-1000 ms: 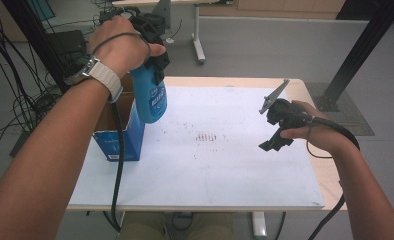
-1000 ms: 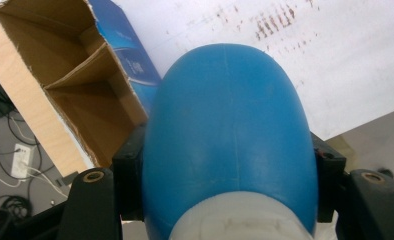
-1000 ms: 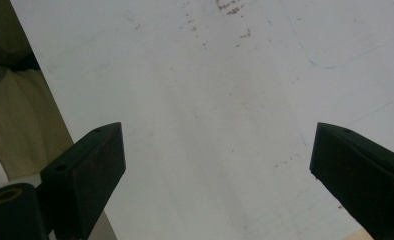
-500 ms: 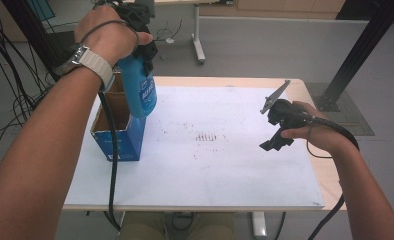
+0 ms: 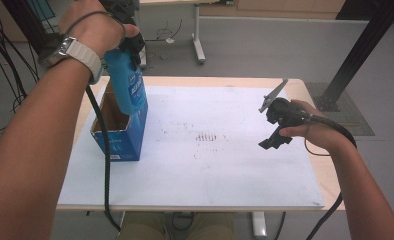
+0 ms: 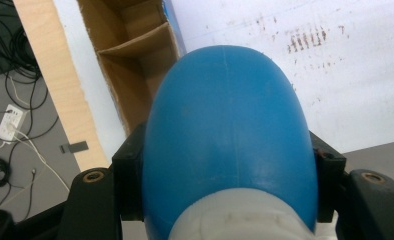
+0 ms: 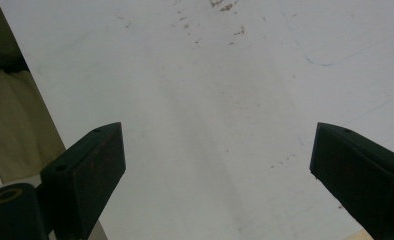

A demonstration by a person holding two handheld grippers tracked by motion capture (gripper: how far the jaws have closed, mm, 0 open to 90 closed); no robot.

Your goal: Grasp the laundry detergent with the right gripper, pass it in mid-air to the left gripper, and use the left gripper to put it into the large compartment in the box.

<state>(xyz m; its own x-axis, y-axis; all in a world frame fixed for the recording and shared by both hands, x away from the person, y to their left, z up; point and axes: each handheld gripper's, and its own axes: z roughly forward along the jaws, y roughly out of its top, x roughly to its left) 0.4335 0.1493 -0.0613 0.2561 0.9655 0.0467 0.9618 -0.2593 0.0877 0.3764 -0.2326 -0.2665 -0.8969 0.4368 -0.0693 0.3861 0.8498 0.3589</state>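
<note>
A blue plastic bottle (image 5: pixel 131 92) hangs upright over the open blue cardboard box (image 5: pixel 119 137) at the table's left side. My left gripper (image 5: pixel 127 49) is shut on its upper part, just below the white neck. In the left gripper view the bottle (image 6: pixel 227 125) bulges between the two jaws of the left gripper (image 6: pixel 230 167), and the box (image 6: pixel 135 65) shows a brown inside with a divider. My right gripper (image 5: pixel 273 142) is held above the right part of the white sheet (image 5: pixel 210 170). The right gripper (image 7: pixel 215 150) stands open, with nothing between its jaws.
Small brown marks (image 5: pixel 210 136) dot the middle of the sheet. Wooden table edges frame the sheet. Cables (image 5: pixel 5 75) lie on the floor at the left, a black post (image 5: pixel 360 50) stands at the back right, and a table base (image 5: pixel 199 45) is behind.
My left hand has carried the bottle to the left and a little upward, from the box's right side to above its opening. The right hand has stayed where it was.
</note>
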